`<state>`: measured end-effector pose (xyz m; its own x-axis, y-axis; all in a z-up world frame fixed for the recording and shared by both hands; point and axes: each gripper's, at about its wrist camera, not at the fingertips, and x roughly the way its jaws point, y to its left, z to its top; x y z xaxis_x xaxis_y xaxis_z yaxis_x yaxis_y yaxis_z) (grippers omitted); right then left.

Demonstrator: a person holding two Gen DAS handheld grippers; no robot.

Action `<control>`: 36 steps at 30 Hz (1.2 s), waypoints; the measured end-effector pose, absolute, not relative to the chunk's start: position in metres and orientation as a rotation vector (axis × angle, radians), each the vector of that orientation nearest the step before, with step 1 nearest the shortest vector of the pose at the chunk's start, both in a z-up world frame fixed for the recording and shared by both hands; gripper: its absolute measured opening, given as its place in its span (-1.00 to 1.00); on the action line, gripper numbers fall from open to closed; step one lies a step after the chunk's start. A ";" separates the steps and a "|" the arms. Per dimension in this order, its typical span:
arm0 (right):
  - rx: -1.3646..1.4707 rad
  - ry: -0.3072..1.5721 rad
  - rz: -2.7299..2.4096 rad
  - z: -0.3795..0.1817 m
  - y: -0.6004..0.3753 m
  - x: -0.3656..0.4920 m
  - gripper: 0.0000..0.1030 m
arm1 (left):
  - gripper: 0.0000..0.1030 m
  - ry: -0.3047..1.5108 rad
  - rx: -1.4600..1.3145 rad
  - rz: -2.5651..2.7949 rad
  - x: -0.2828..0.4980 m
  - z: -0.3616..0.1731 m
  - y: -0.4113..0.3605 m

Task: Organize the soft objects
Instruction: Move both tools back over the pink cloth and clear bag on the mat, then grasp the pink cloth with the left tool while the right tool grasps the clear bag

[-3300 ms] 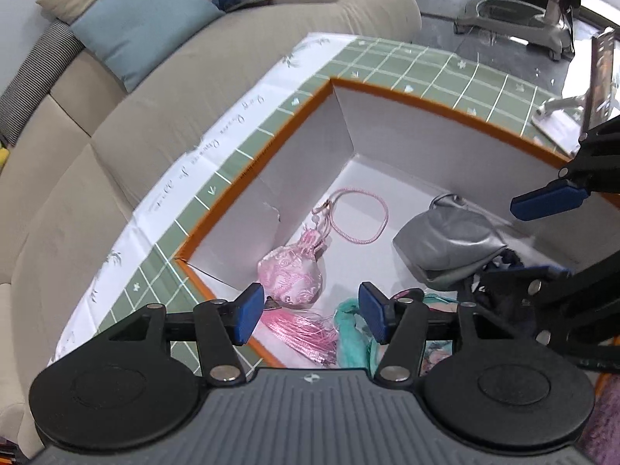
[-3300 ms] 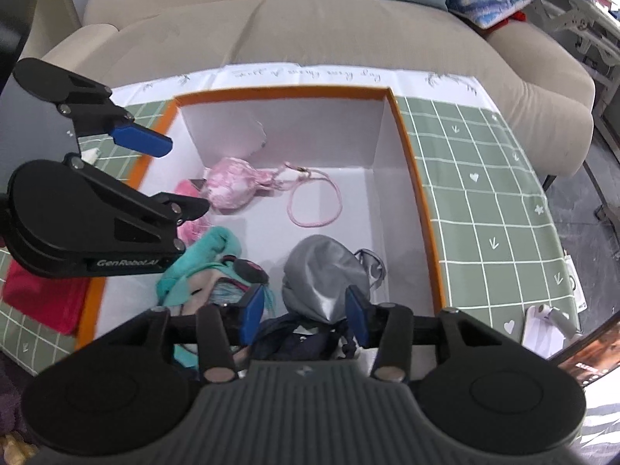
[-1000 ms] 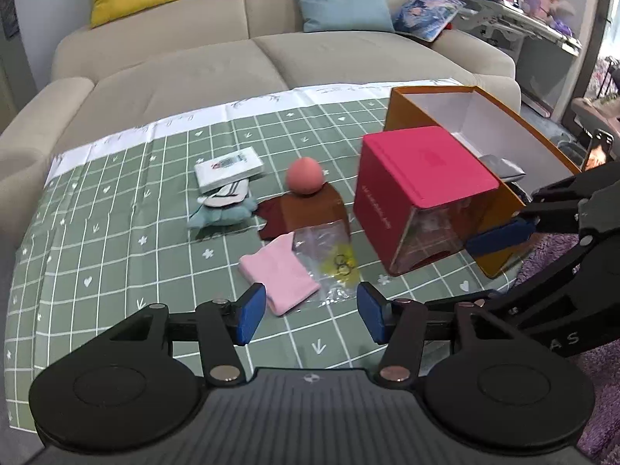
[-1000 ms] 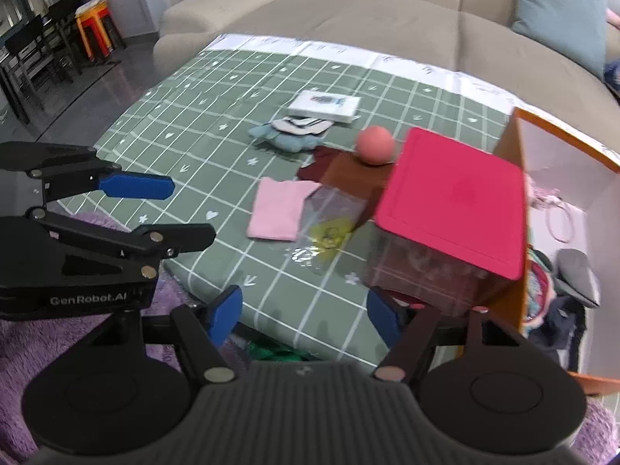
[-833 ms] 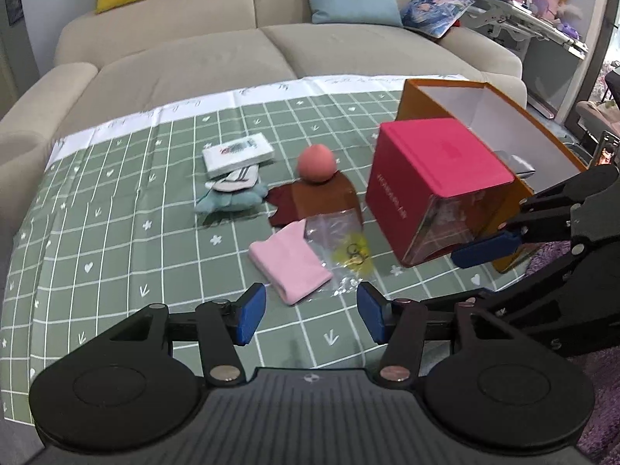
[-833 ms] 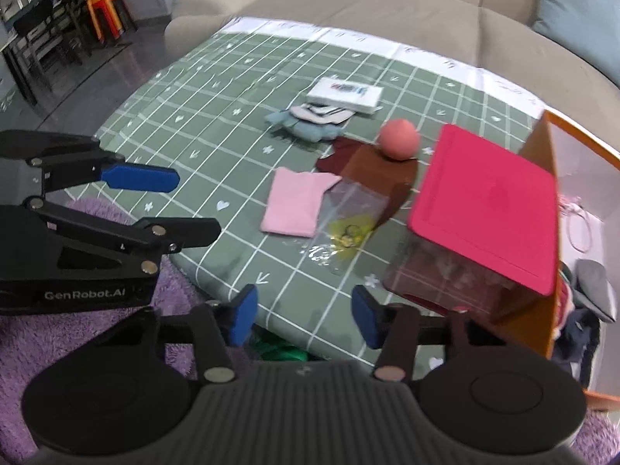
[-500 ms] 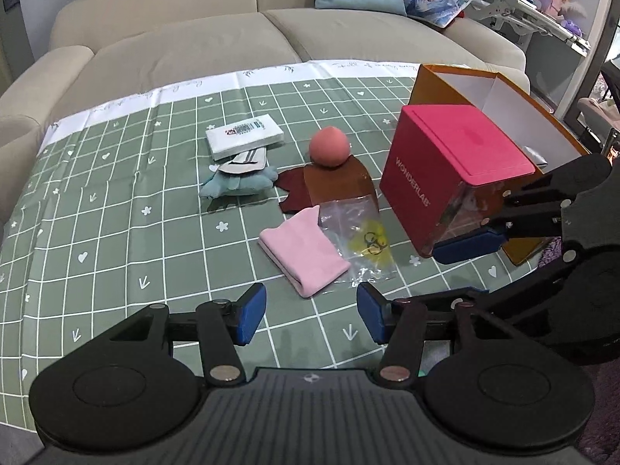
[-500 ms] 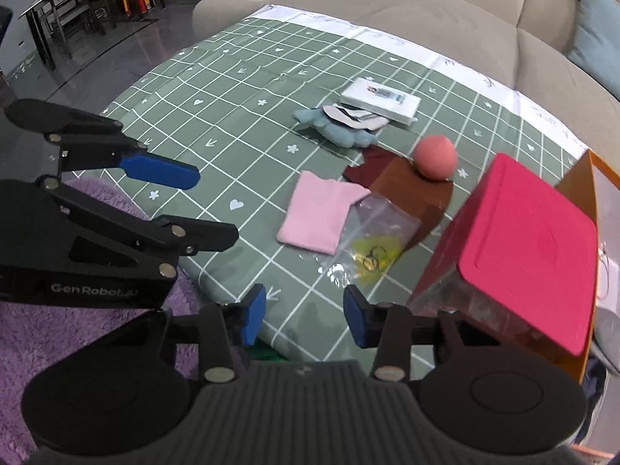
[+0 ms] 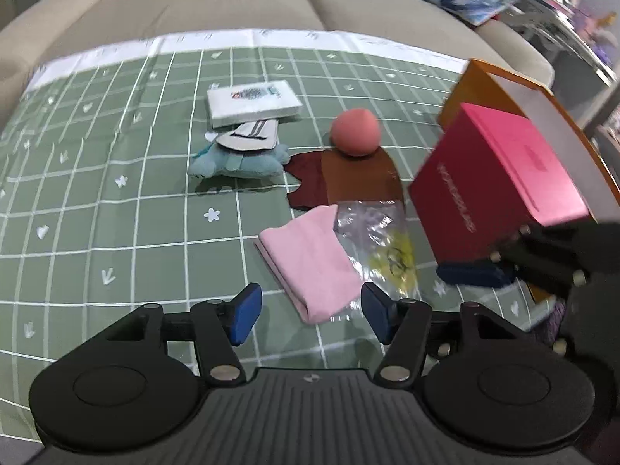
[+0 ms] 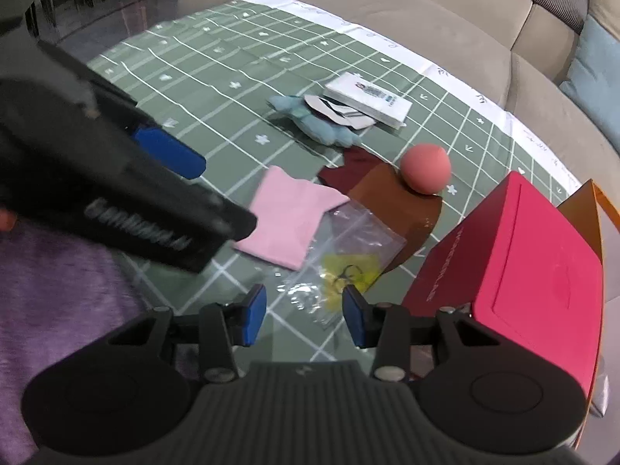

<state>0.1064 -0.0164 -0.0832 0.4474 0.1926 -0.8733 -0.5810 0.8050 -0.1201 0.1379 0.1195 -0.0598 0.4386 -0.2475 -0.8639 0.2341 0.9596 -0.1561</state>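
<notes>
A folded pink cloth (image 9: 310, 255) (image 10: 290, 213) lies on the green checked tablecloth (image 9: 116, 213). Beside it lies a clear plastic bag (image 9: 383, 240) (image 10: 345, 263) holding something yellow and small rings. My left gripper (image 9: 310, 312) hovers over the cloth's near end; its jaws are opening and nothing is gripped. My right gripper (image 10: 305, 312) is open above the bag's near corner, holding nothing. Farther back sit a blue plush toy (image 9: 236, 164) (image 10: 317, 120), a pink ball (image 9: 354, 131) (image 10: 425, 168) and a dark red cloth (image 9: 310, 182).
A red box (image 9: 500, 186) (image 10: 534, 271) stands at the right in front of the orange box (image 9: 542, 104). A white packet (image 9: 252, 102) leans on the plush toy. A beige sofa (image 9: 232, 0) runs behind the table. A purple rug (image 10: 58, 290) lies below its near edge.
Both grippers have left the orange box and come down over the table toward the pink cloth and the bag. The right jaws narrowed; the left jaws widened a little.
</notes>
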 end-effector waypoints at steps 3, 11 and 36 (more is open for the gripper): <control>-0.433 0.990 0.475 -0.092 -0.017 0.112 -0.22 | 0.36 1.097 -0.043 -0.271 0.150 -0.074 0.114; -0.403 0.990 0.455 -0.105 -0.014 0.116 -0.17 | 0.35 1.124 -0.049 -0.239 0.163 -0.101 0.102; 0.049 0.994 0.121 -0.114 -0.029 0.122 0.36 | -0.90 1.098 -0.072 -0.088 0.145 -0.082 0.135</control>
